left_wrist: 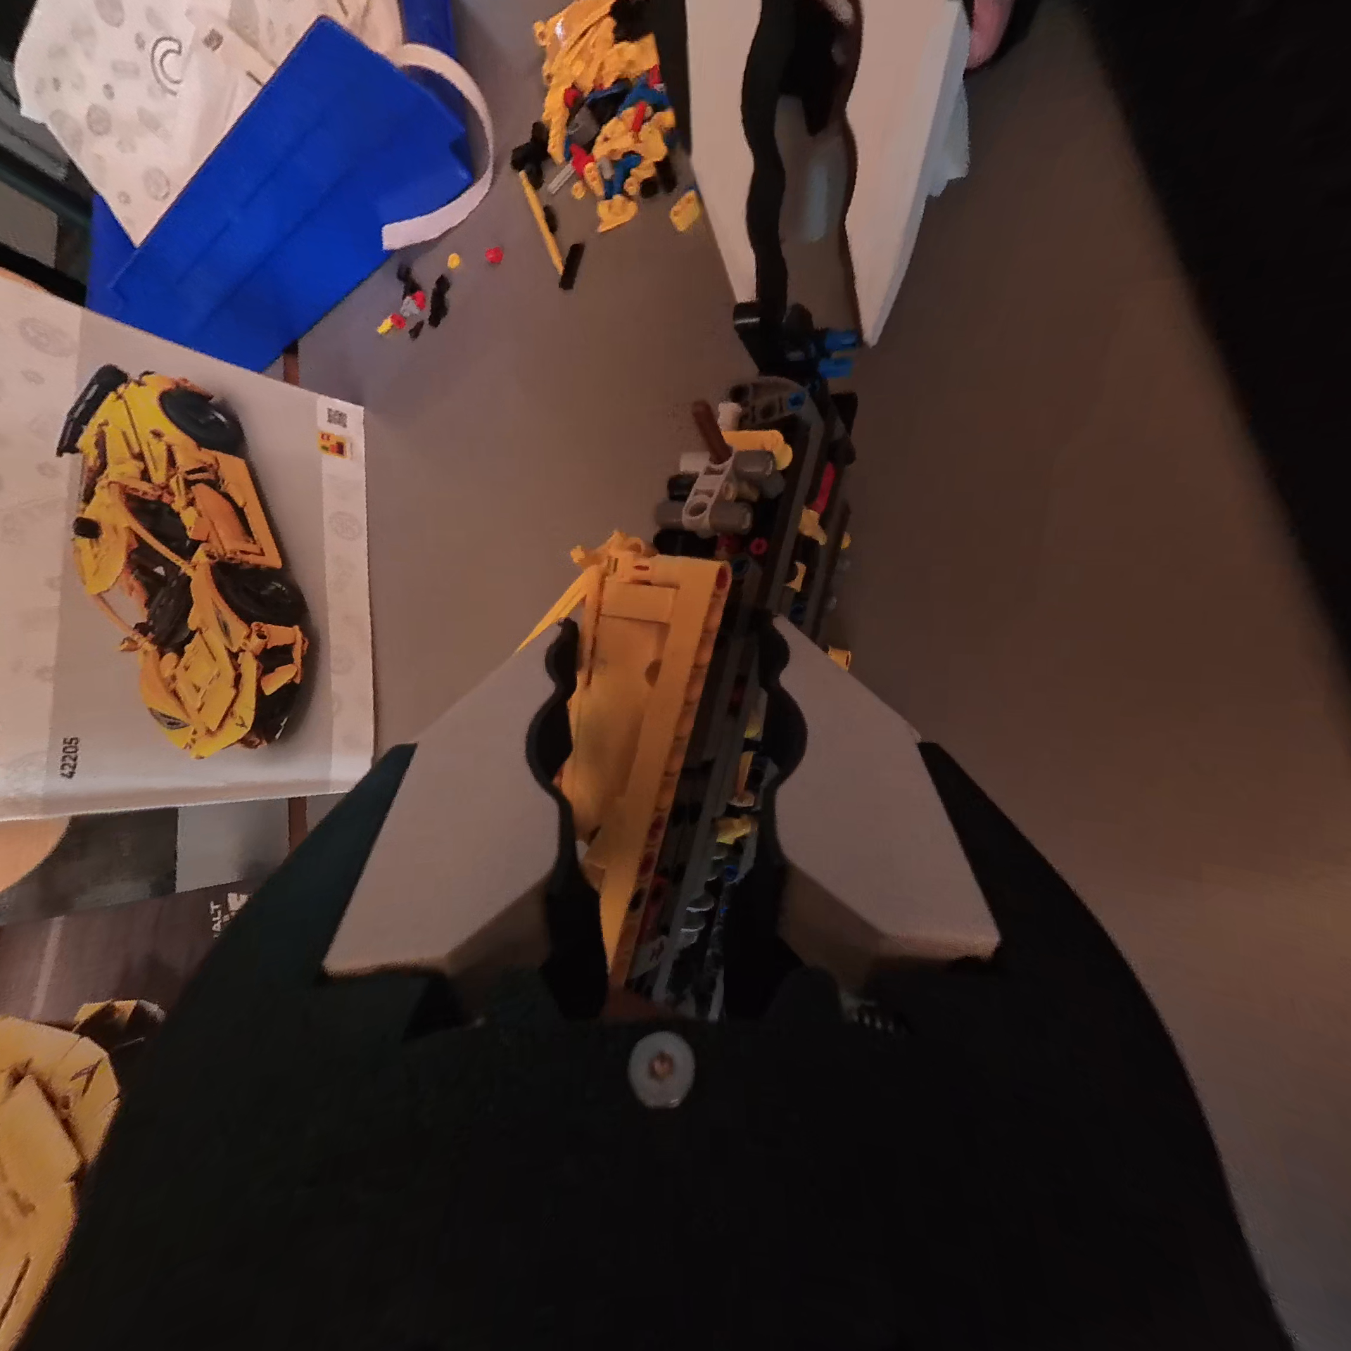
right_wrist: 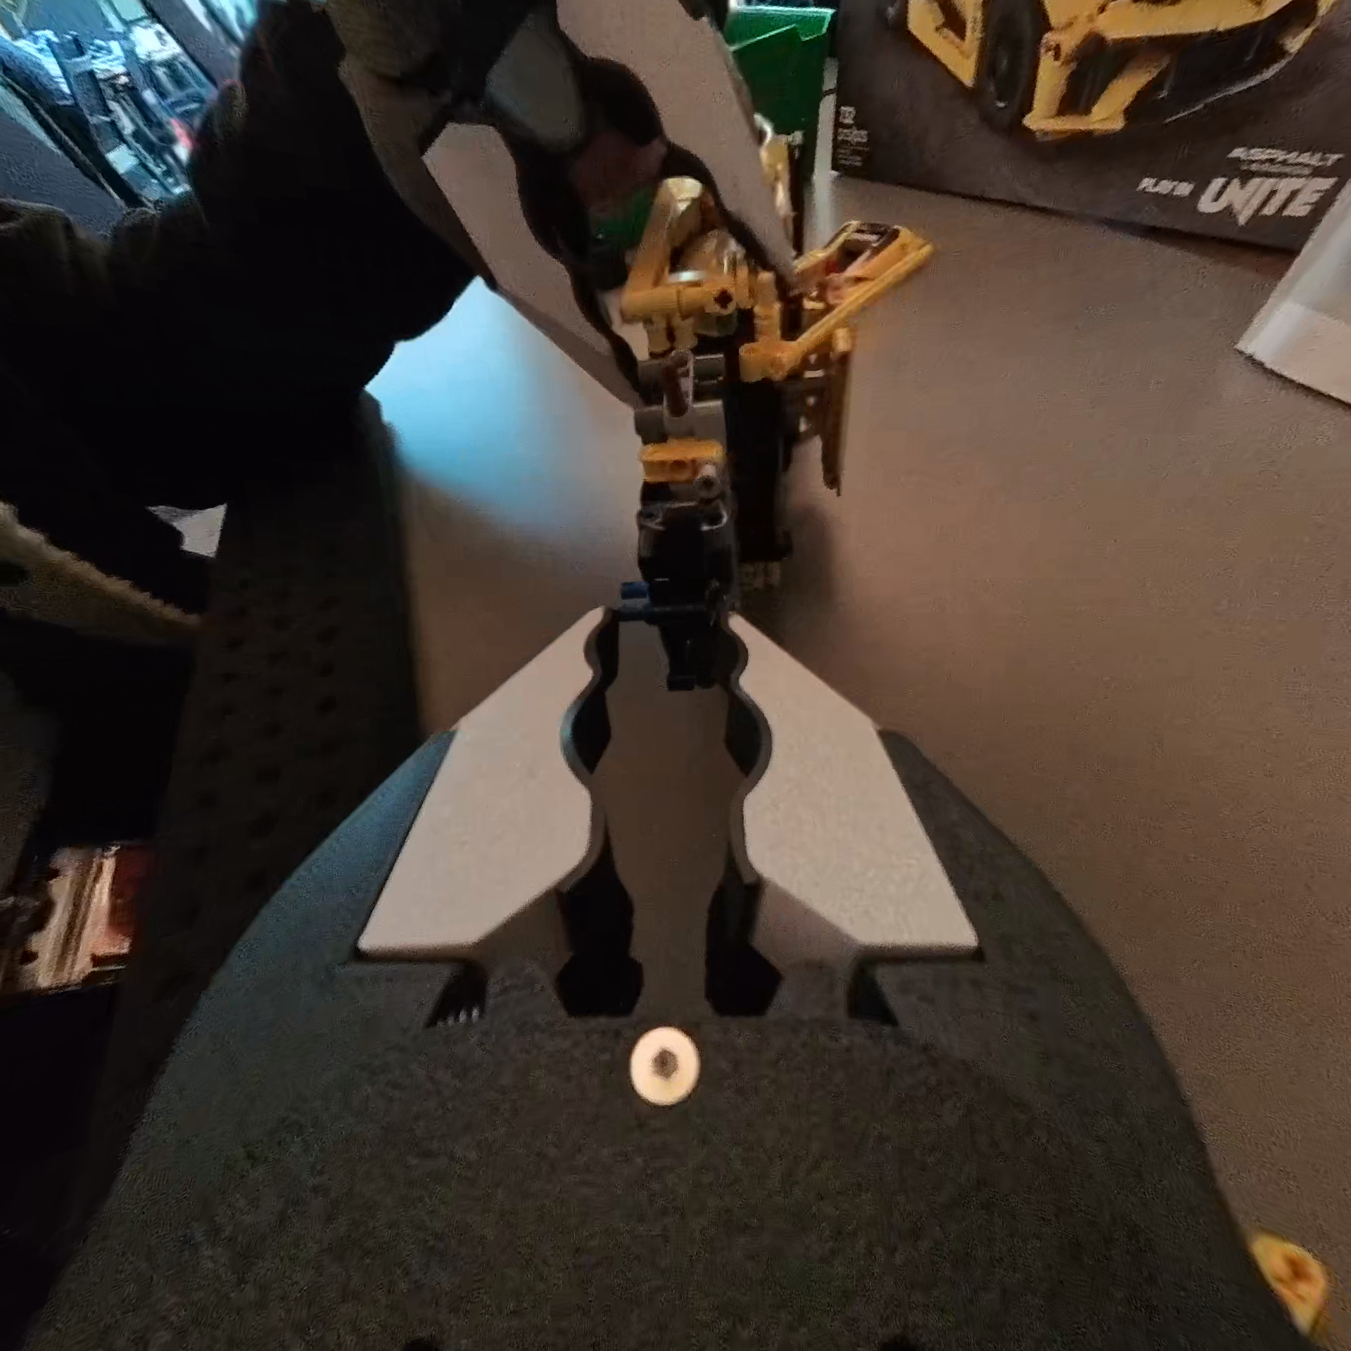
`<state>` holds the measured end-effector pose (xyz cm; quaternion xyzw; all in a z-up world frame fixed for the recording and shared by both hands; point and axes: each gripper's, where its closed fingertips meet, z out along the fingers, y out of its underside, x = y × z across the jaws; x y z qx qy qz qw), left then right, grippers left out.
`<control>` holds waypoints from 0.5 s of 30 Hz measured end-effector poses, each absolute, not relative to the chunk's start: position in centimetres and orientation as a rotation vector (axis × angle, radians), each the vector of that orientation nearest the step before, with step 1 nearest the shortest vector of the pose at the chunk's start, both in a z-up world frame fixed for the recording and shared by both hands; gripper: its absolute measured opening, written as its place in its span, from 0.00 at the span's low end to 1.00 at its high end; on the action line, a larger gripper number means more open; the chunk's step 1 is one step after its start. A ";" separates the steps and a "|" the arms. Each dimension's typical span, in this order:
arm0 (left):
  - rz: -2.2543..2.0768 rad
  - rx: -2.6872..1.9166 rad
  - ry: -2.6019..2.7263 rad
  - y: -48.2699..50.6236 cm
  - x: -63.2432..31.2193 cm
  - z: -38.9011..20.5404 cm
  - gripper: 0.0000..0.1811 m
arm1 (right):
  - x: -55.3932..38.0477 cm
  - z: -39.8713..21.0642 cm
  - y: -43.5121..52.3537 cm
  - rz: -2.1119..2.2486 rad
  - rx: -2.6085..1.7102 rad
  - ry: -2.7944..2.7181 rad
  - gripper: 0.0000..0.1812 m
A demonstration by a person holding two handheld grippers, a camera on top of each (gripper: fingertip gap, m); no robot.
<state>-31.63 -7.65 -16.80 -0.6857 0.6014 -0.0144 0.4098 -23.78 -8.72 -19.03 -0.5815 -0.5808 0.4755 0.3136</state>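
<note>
— Left gripper (left_wrist: 661, 643)?
— Clamped on the long yellow and black brick model (left_wrist: 658, 694), frame centre.
— Right gripper (right_wrist: 665, 621)?
— Pinched on the model's dark blue-pinned end, mid-frame.
— Around them?
— Instruction booklet (left_wrist: 183, 570) at left, blue bag (left_wrist: 292, 190) upper left, loose bricks (left_wrist: 607, 139) at top, all on a grey table (left_wrist: 1023, 585).

Bare grey tabletop (left_wrist: 1023, 585) open to the right of the long brick chassis (left_wrist: 738, 658). Left of the chassis: instruction booklet (left_wrist: 219, 570), blue bag (left_wrist: 292, 205), scattered small pieces (left_wrist: 420, 300). Beyond its far end: heap of loose bricks (left_wrist: 607, 146). Behind it, from the right wrist view: dark printed box (right_wrist: 1096, 110).
</note>
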 end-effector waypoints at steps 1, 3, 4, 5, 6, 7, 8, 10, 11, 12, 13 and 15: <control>-0.030 -1.717 1.519 -7.9 -31.7 -16.8 0.27 | -23.8 -19.0 -9.1 1.273 -1.533 -1.537 0.14; 0.004 -1.715 1.488 -8.3 -31.9 -16.7 0.28 | -23.8 -19.0 -9.9 1.290 -1.536 -1.538 0.14; 0.027 -1.720 1.468 -8.7 -32.0 -16.6 0.30 | -23.8 -18.9 -10.5 1.304 -1.535 -1.539 0.14; 0.050 -1.731 1.447 -9.1 -32.1 -16.6 0.30 | -23.8 -19.0 -11.3 1.316 -1.528 -1.551 0.13; 0.083 -1.746 1.419 -9.4 -32.4 -16.5 0.30 | -23.8 -19.0 -12.0 1.321 -1.520 -1.559 0.14; 0.122 -1.756 1.385 -9.7 -32.6 -16.4 0.31 | -24.0 -19.0 -12.5 1.314 -1.512 -1.560 0.15; 0.160 -1.759 1.346 -9.9 -33.0 -16.4 0.31 | -24.2 -18.9 -13.0 1.307 -1.509 -1.555 0.17; 0.229 -1.749 1.270 -10.5 -33.6 -16.3 0.31 | -24.6 -18.8 -14.1 1.330 -1.510 -1.558 0.20; 0.259 -1.746 1.223 -10.7 -34.0 -16.2 0.30 | -24.9 -18.8 -14.6 1.342 -1.507 -1.557 0.21; 0.282 -1.748 1.170 -11.0 -34.4 -16.1 0.30 | -25.2 -18.8 -15.1 1.337 -1.487 -1.574 0.22; 0.301 -1.749 1.120 -11.4 -34.7 -16.1 0.30 | -25.4 -18.8 -15.6 1.316 -1.463 -1.597 0.22; 0.336 -1.752 1.059 -12.0 -35.3 -16.2 0.30 | -26.0 -18.9 -16.0 1.256 -1.439 -1.612 0.19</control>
